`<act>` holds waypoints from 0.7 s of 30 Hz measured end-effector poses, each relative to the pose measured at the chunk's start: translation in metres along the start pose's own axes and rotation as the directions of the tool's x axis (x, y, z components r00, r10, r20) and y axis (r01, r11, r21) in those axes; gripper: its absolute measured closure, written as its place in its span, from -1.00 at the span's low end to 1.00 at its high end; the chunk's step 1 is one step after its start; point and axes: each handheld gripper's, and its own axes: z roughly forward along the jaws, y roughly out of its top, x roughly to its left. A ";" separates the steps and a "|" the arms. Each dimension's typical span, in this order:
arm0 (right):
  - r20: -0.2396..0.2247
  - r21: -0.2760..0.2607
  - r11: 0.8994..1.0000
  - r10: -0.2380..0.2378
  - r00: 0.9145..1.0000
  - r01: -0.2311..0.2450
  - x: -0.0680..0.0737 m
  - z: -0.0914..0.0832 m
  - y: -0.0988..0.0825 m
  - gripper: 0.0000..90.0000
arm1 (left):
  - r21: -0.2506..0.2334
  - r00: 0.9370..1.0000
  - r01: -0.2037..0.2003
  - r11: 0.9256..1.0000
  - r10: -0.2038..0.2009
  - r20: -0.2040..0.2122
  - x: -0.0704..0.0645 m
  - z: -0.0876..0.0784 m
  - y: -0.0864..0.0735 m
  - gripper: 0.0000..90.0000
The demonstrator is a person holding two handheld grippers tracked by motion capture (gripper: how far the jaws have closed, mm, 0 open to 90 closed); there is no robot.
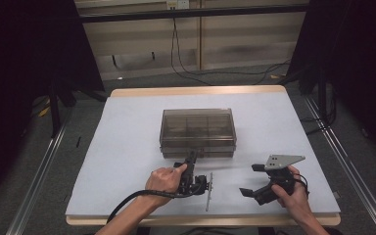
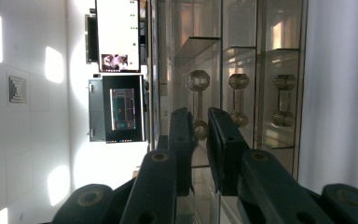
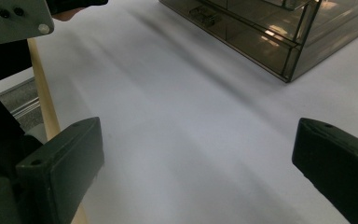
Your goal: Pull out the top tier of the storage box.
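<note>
Drawer box: we see a smoky clear plastic drawer box [image 1: 198,131] on the white table cover [image 1: 127,147], and we place everything else from it.
Left gripper: our left gripper [image 1: 191,157] is at the box's near front face, turned on its side, held by the left hand [image 1: 165,180].
Left jaws: in the left gripper view we see our left gripper [image 2: 200,133] closed down to a narrow gap on a drawer handle [image 2: 197,105], whose lower knob sits between the pads.
Other handles: two more handles [image 2: 238,100] stand on the box front beside the gripped one.
Right gripper: our right gripper [image 1: 249,180] is well to the right of the box and nearer the table's front edge, held by the right hand [image 1: 290,192].
Right jaws: wide apart over bare cover, nothing between them; the box corner [image 3: 289,51] lies ahead.
</note>
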 end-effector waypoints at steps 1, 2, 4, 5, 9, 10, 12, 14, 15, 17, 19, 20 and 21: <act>-0.001 0.000 1.000 0.000 1.000 0.000 0.000 0.000 0.000 -0.96 | -0.001 1.000 0.000 1.000 0.000 0.002 0.000 0.000 0.000 0.79; -0.001 0.000 1.000 0.000 1.000 0.000 0.000 0.000 0.000 -0.96 | -0.003 1.000 -0.007 1.000 0.007 -0.001 0.001 0.000 0.000 0.79; -0.004 -0.002 1.000 0.000 1.000 0.000 0.000 0.000 0.000 -0.96 | -0.005 1.000 0.004 1.000 -0.004 0.001 0.001 0.000 -0.001 0.78; -0.003 -0.002 1.000 0.000 1.000 0.000 0.000 0.000 0.000 -0.96 | -0.010 1.000 0.008 1.000 -0.008 0.001 0.001 -0.001 -0.001 0.77; -0.003 -0.002 1.000 0.000 1.000 0.000 0.000 0.000 0.000 -0.96 | -0.012 0.999 0.028 1.000 -0.028 0.020 0.002 -0.002 -0.001 0.73; -0.003 -0.001 1.000 -0.001 1.000 0.001 0.000 0.000 0.000 -0.96 | -0.022 0.999 0.041 0.999 -0.041 0.025 0.002 -0.003 -0.002 0.69; -0.004 -0.001 1.000 0.000 1.000 0.000 0.000 0.000 0.000 -0.96 | -0.044 0.995 0.090 0.995 -0.088 0.044 0.001 -0.003 -0.002 0.57; -0.003 -0.002 1.000 0.000 1.000 0.000 0.000 0.000 0.000 -0.96 | -0.053 0.993 0.110 0.993 -0.107 0.059 0.003 -0.003 -0.003 0.54; -0.002 -0.003 1.000 0.000 1.000 0.000 0.000 -0.001 0.000 -0.96 | -0.054 0.990 0.122 0.991 -0.118 0.077 0.005 -0.004 -0.003 0.49; -0.001 -0.002 1.000 0.000 1.000 0.000 0.000 -0.001 0.000 -0.96 | -0.068 0.982 0.159 0.985 -0.151 0.114 0.009 -0.005 -0.004 0.42; -0.003 -0.002 1.000 -0.002 1.000 0.002 0.000 0.000 0.000 -0.96 | -0.073 0.974 0.199 0.977 -0.188 0.129 0.012 -0.006 -0.005 0.38; -0.002 -0.002 1.000 -0.001 1.000 0.001 0.000 -0.001 0.000 -0.96 | -0.072 0.970 0.211 0.975 -0.199 0.141 0.015 -0.007 -0.005 0.37; -0.003 -0.002 1.000 -0.002 1.000 0.002 0.000 -0.001 0.000 -0.96 | -0.071 0.959 0.245 0.967 -0.231 0.164 0.017 -0.007 -0.005 0.36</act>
